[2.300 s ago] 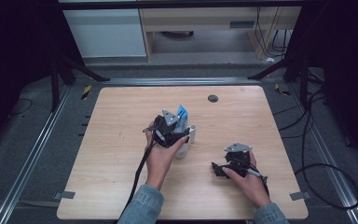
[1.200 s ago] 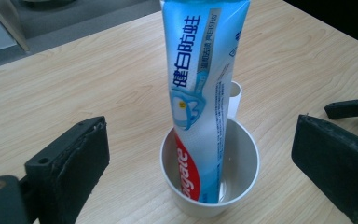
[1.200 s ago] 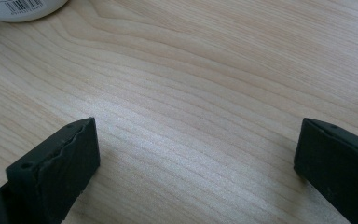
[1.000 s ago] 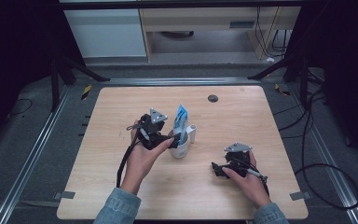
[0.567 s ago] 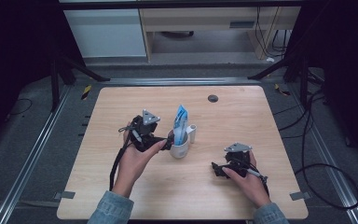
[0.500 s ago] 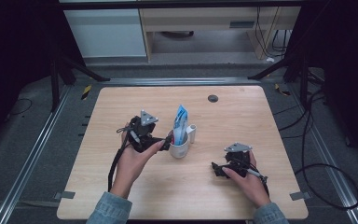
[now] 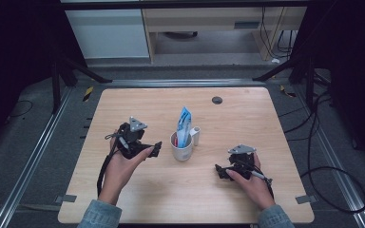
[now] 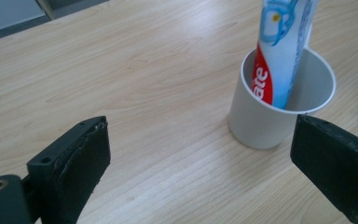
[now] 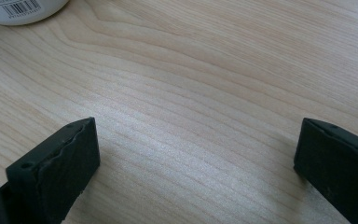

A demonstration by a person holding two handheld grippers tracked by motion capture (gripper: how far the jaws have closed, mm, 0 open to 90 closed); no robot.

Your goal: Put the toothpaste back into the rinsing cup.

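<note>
While our left gripper (image 7: 156, 148) rests on the wooden table (image 7: 123, 104) with its jaws wide apart and nothing between them, the white cup (image 7: 181, 146) stands just to its right. A toothpaste tube (image 7: 184, 124) stands up inside the cup. Farther right, our right gripper (image 7: 220, 172) sits low on the table, jaws wide apart too, holding nothing.

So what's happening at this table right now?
A person holds a gripper in each hand over a wooden table. A white cup stands mid-table with a toothpaste tube upright inside it. The left gripper sits just beside the cup, open and holding nothing. The right gripper rests on the table nearer the person, also open and empty.
</note>
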